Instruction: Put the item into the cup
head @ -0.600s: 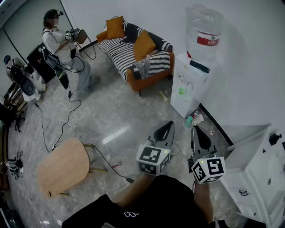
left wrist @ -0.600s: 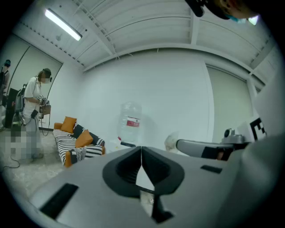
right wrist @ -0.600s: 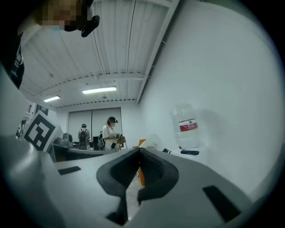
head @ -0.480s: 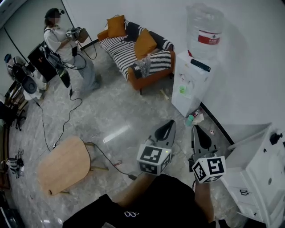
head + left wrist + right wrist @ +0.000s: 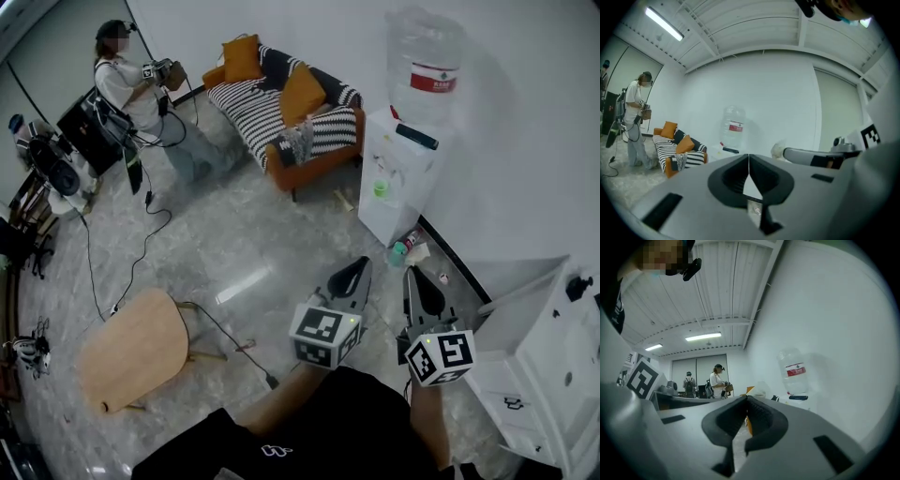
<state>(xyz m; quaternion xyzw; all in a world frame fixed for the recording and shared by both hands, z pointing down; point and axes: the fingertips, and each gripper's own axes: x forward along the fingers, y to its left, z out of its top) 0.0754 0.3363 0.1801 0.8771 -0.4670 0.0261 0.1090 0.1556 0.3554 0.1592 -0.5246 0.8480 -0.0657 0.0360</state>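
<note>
The small green cup (image 5: 381, 188) sits at the front of the water dispenser (image 5: 405, 159), ahead of you; the item can't be picked out. Your right gripper (image 5: 411, 274) is nearer than your left gripper (image 5: 358, 266). Both 2 are pressed together, holding nothing.

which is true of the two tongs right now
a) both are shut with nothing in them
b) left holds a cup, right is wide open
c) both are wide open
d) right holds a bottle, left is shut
a: in their own views the left tongs and the right tongs each show the jaws pressed together, with nothing between them.
</note>
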